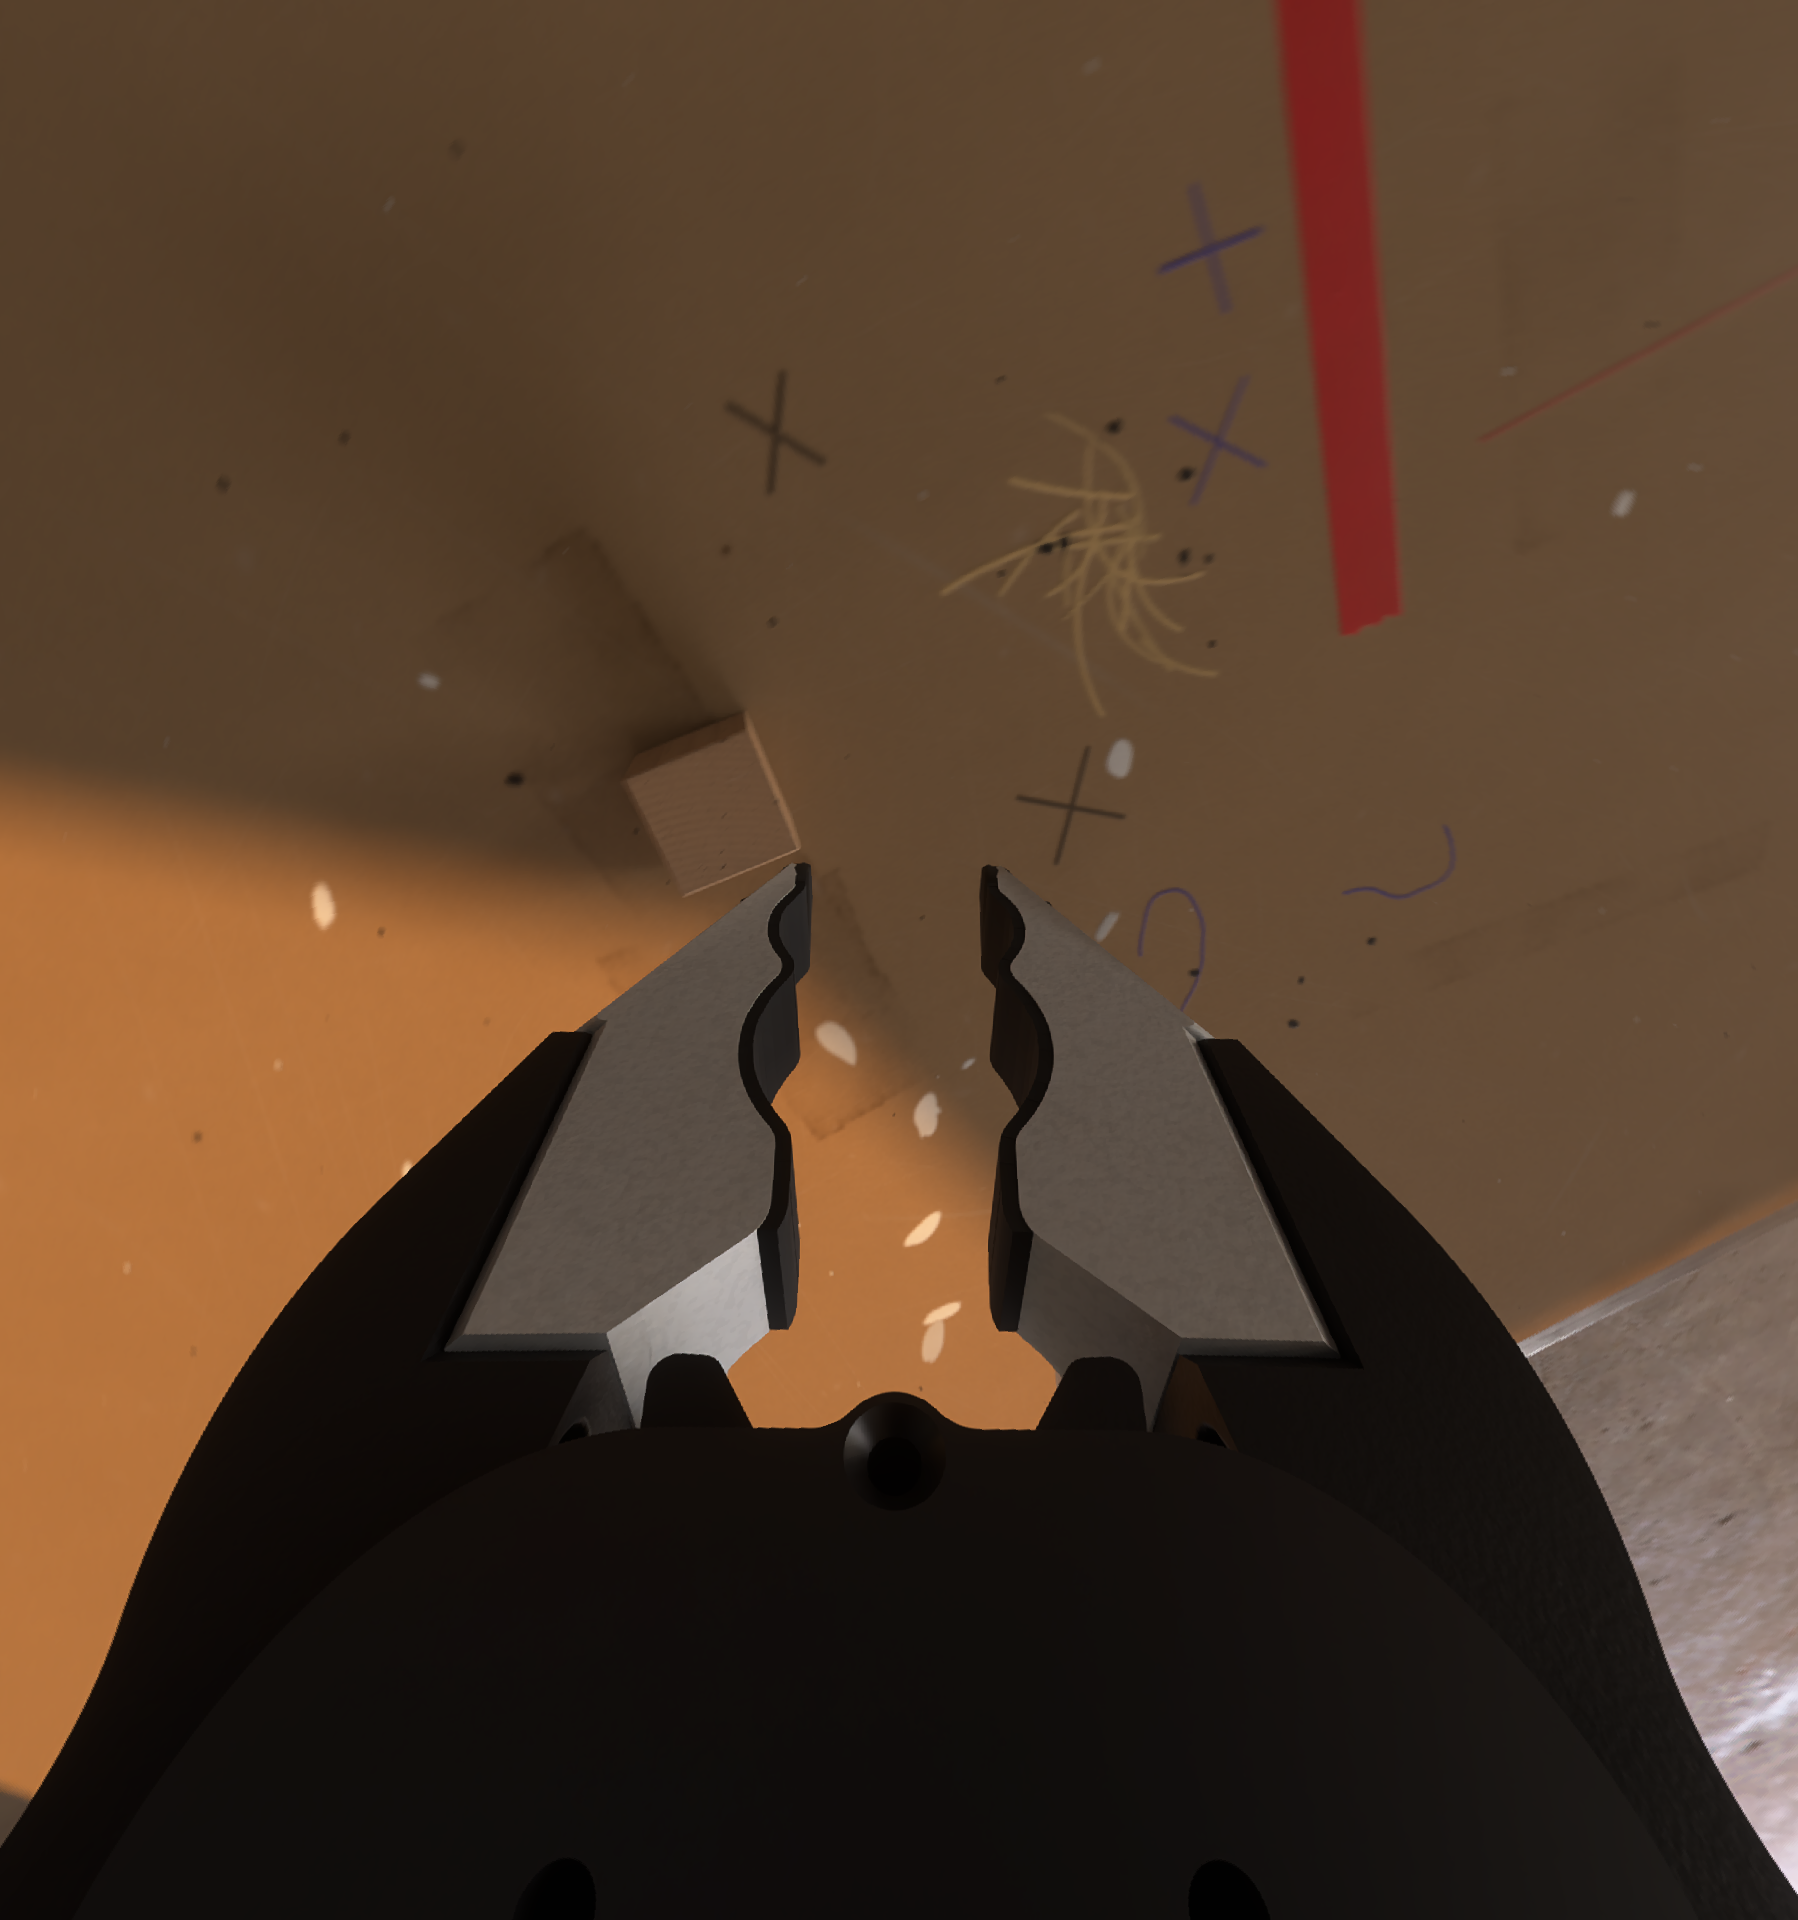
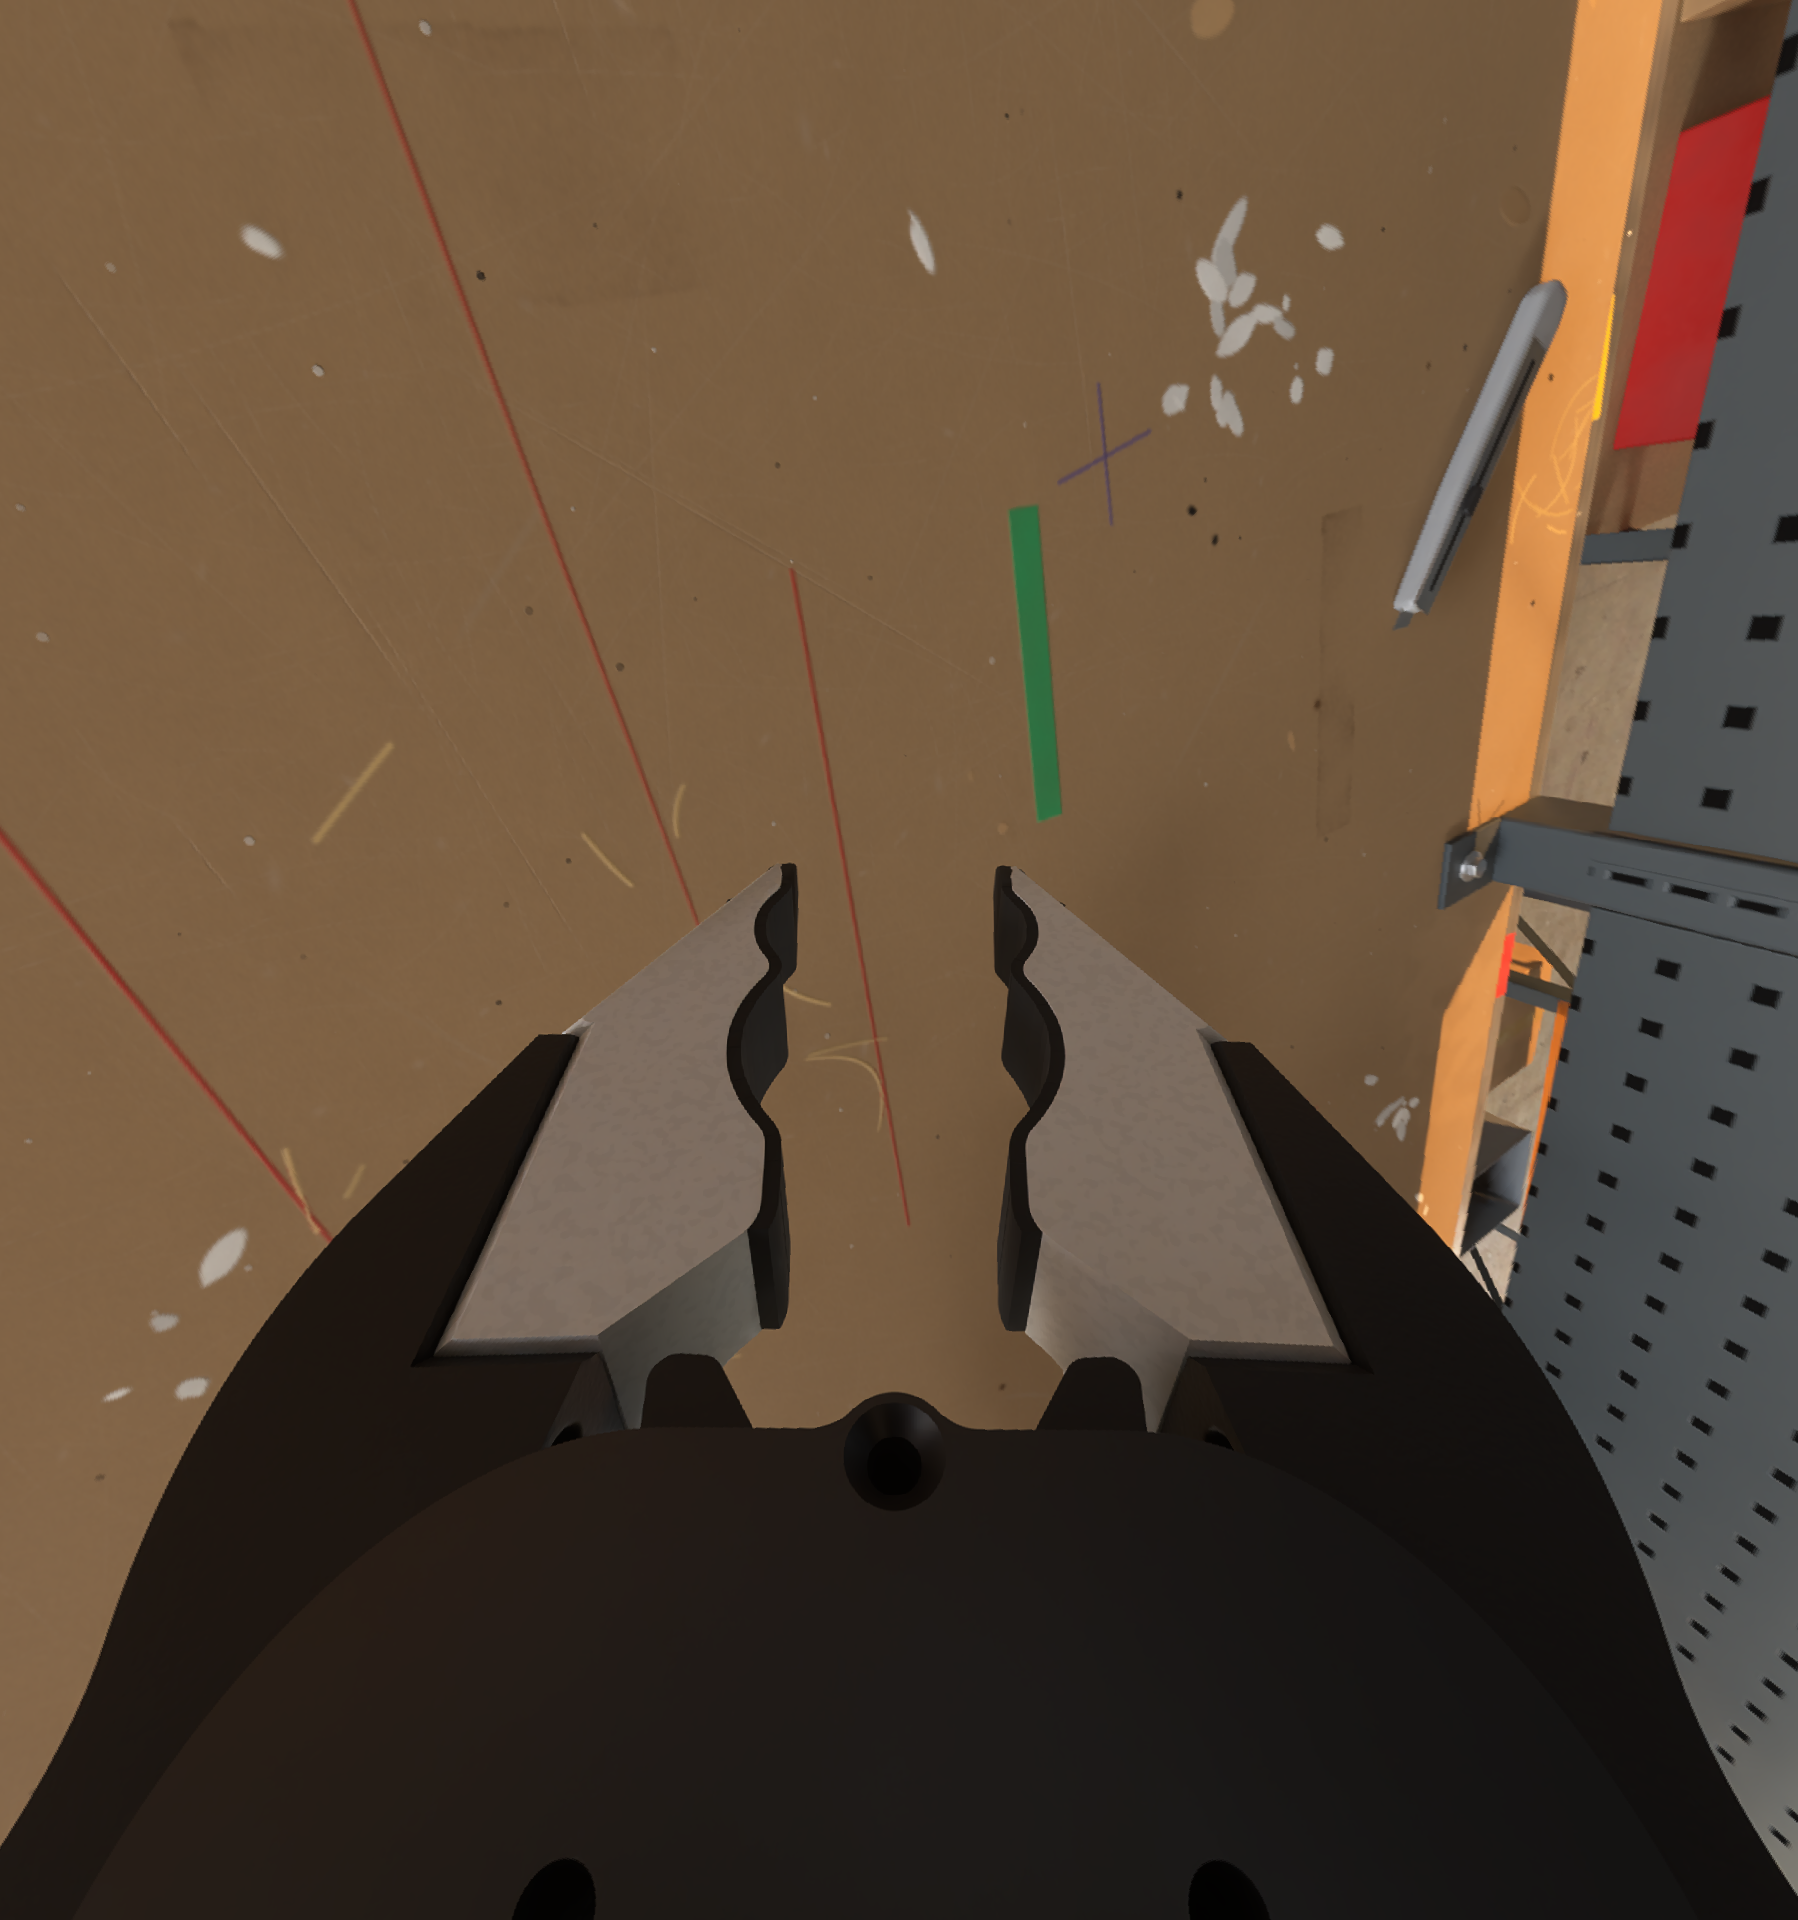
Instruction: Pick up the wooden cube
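A small pale wooden cube (image 1: 713, 802) sits on the brown worktop in the left wrist view, just ahead of and to the left of my left fingertip. My left gripper (image 1: 896, 871) is open and empty above the worktop, with the cube outside the gap between its fingers. My right gripper (image 2: 895, 869) is open and empty over a bare stretch of the same worktop. The cube does not show in the right wrist view.
A red tape strip (image 1: 1336, 312), pen crosses and a tuft of pale shavings (image 1: 1103, 561) mark the worktop. The worktop edge (image 1: 1601, 1299) runs at lower right. A green tape strip (image 2: 1035, 665), a grey utility knife (image 2: 1477, 457) and a grey pegboard (image 2: 1726, 1039) show at right.
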You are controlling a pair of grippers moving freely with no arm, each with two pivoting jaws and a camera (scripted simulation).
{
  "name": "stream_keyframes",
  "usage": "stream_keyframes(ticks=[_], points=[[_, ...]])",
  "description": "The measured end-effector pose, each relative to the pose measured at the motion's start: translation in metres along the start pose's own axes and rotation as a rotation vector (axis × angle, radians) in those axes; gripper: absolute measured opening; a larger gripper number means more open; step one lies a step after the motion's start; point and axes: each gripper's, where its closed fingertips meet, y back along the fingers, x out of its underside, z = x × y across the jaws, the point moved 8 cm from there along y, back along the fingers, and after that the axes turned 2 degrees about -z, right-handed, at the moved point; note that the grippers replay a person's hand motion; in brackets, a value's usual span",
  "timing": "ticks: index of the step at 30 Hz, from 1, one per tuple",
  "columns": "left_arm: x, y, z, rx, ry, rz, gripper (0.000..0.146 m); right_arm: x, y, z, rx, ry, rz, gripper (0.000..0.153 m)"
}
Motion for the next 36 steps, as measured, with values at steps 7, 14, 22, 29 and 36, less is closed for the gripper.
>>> stream_keyframes(ticks=[7,14,22,29,36], points=[[0.003,-0.014,0.016,-0.096,0.157,0.07,0.04,0.002,-0.019,0.008,-0.027,-0.008,-0.069,0.037],[0.001,-0.026,0.026,-0.182,0.229,0.155,0.046,0.002,-0.028,0.015,-0.032,0.003,-0.149,0.035],[-0.004,-0.031,0.025,-0.231,0.264,0.171,0.045,0.01,-0.031,0.019,-0.027,0.003,-0.201,0.034],[-0.005,-0.033,0.021,-0.211,0.274,0.16,0.038,0.013,-0.025,0.022,-0.006,0.011,-0.235,0.031],[-0.004,-0.029,0.022,-0.2,0.294,0.129,0.048,0.016,-0.023,0.024,-0.003,0.019,-0.239,0.029]])
